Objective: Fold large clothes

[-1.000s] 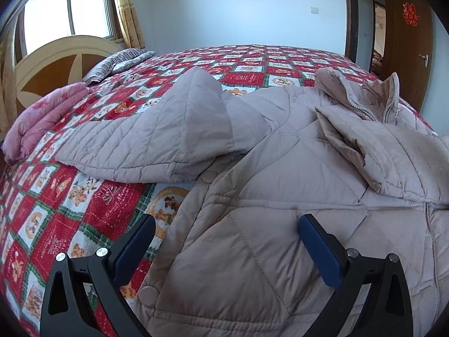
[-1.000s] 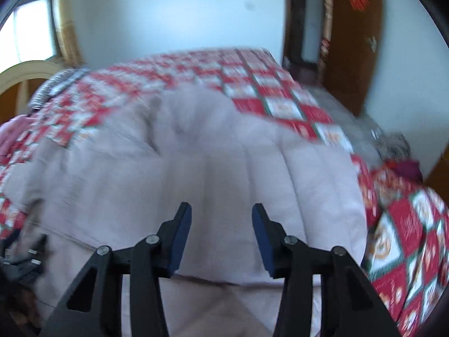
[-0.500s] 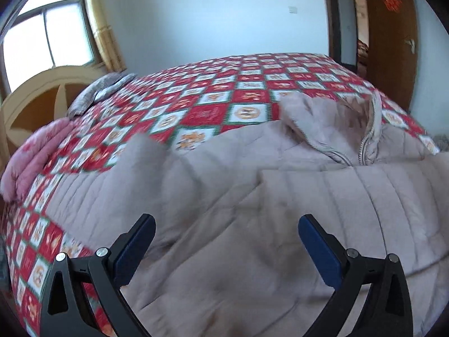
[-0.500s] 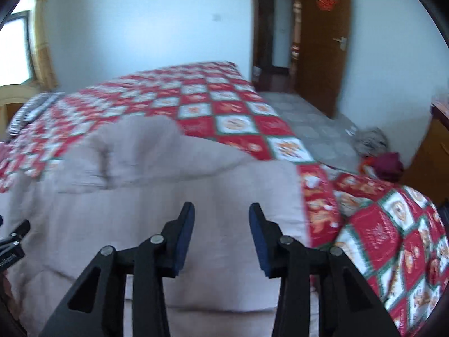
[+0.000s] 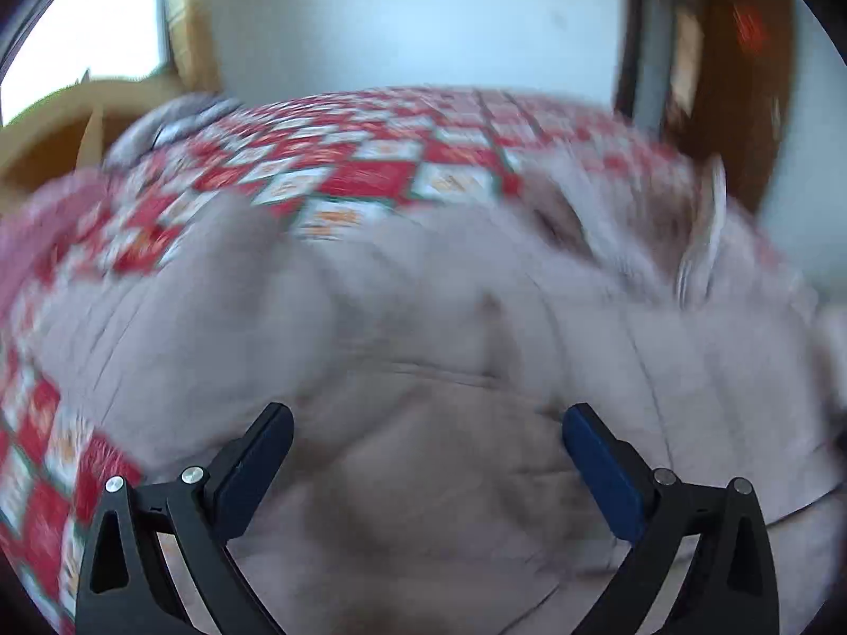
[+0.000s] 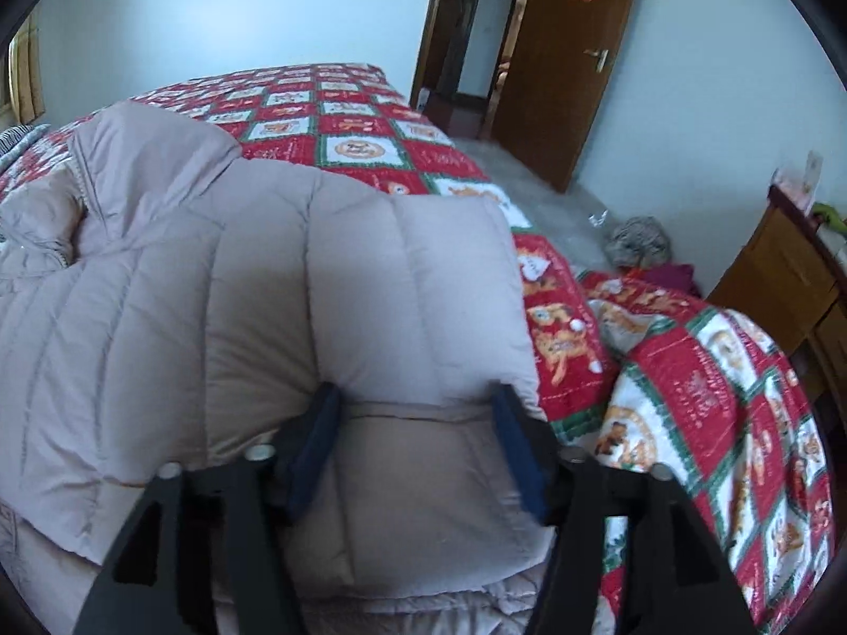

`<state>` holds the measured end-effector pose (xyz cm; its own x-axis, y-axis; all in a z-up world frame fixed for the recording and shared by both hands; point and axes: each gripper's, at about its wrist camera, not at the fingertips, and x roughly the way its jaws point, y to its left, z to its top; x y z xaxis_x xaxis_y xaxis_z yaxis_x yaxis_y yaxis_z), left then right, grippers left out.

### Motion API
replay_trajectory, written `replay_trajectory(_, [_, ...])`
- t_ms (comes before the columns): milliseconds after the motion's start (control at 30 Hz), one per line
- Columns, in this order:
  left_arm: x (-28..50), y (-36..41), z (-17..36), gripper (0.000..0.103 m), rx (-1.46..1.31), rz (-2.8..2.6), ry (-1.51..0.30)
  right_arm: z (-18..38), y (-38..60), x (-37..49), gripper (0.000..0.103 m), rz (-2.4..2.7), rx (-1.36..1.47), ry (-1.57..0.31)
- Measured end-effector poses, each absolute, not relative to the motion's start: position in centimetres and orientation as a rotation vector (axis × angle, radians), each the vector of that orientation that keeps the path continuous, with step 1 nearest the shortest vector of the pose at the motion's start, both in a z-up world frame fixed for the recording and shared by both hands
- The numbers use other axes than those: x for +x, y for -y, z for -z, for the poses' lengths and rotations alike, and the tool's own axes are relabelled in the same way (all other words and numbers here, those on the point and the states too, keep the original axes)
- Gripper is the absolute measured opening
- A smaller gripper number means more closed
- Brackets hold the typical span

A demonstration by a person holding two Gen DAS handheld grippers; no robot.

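Observation:
A large beige quilted coat (image 6: 254, 286) lies spread on the bed, its hem folded up over the body. My right gripper (image 6: 415, 436) is open, its blue pads to either side of a lower fold of the coat under the folded edge, near the bed's right side. In the blurred left wrist view the same coat (image 5: 450, 328) fills the middle, its zip collar (image 5: 704, 233) at the far right. My left gripper (image 5: 426, 455) is open and wide, just above the coat, holding nothing.
The bed carries a red, white and green patchwork quilt (image 6: 360, 137). A pink blanket (image 5: 32, 233) and a striped pillow (image 5: 174, 116) lie by the headboard. A wooden door (image 6: 577, 53), a wooden cabinet (image 6: 783, 275) and clothes on the floor (image 6: 640, 243) are to the right.
Both grippers have dropped close to the coat. The right gripper opened wider and now straddles the fold. The left wrist view swung right and is blurred by motion.

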<state>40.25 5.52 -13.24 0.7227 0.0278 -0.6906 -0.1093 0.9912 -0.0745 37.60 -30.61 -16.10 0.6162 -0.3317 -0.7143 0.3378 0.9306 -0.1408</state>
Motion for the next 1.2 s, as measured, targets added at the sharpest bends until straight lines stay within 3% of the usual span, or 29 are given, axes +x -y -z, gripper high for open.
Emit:
replay_trajectory(33, [39.6, -7.4, 12.5, 0.102, -0.158, -0.094, -0.729, 16.0, 31.0, 37.6, 0.086, 0.386, 0.029, -0.815])
replay_trajectory(100, [37.8, -13.6, 10.4, 0.102, -0.238, -0.212, -0.646, 16.0, 31.8, 37.4, 0.098, 0.361, 0.082, -0.806])
replay_trajectory(300, [37.1, -30.1, 10.3, 0.102, -0.376, -0.685, -0.621, 15.4, 30.6, 36.6, 0.098, 0.356, 0.079, -0.747])
replay_trajectory(467, [39.5, -37.7, 13.7, 0.100, -0.545, -0.767, -0.679, 15.7, 28.9, 36.6, 0.098, 0.365, -0.019, -0.751])
replay_trajectory(567, [41.7, -39.3, 16.0, 0.062, -0.650, -0.744, -0.737, 15.9, 28.7, 36.8, 0.098, 0.369, -0.037, -0.756])
replay_trajectory(767, [43.2, -38.1, 17.6, 0.059, -0.584, -0.776, -0.742, 16.2, 28.8, 36.8, 0.098, 0.374, -0.040, -0.771])
replay_trajectory(833, [42.6, -38.0, 17.7, 0.053, -0.583, -0.772, -0.717, 16.2, 28.7, 36.9, 0.098, 0.377, -0.046, -0.774])
replay_trajectory(900, [41.8, -38.5, 17.7, 0.029, -0.618, -0.776, -0.694, 16.3, 28.7, 36.9, 0.098, 0.376, -0.047, -0.776])
replay_trajectory(933, [41.3, -38.8, 17.7, 0.025, -0.646, -0.763, -0.679, 16.3, 28.8, 36.9, 0.098, 0.376, -0.046, -0.777])
replay_trajectory(1000, [40.9, -39.0, 17.3, 0.005, -0.664, -0.708, -0.669, 16.3, 28.8, 36.9, 0.098, 0.375, -0.043, -0.777])
replay_trajectory(1200, [41.1, -33.8, 10.8, 0.004, -0.440, -0.584, -0.535, 16.3, 29.2, 36.9, 0.098, 0.368, -0.020, -0.777])
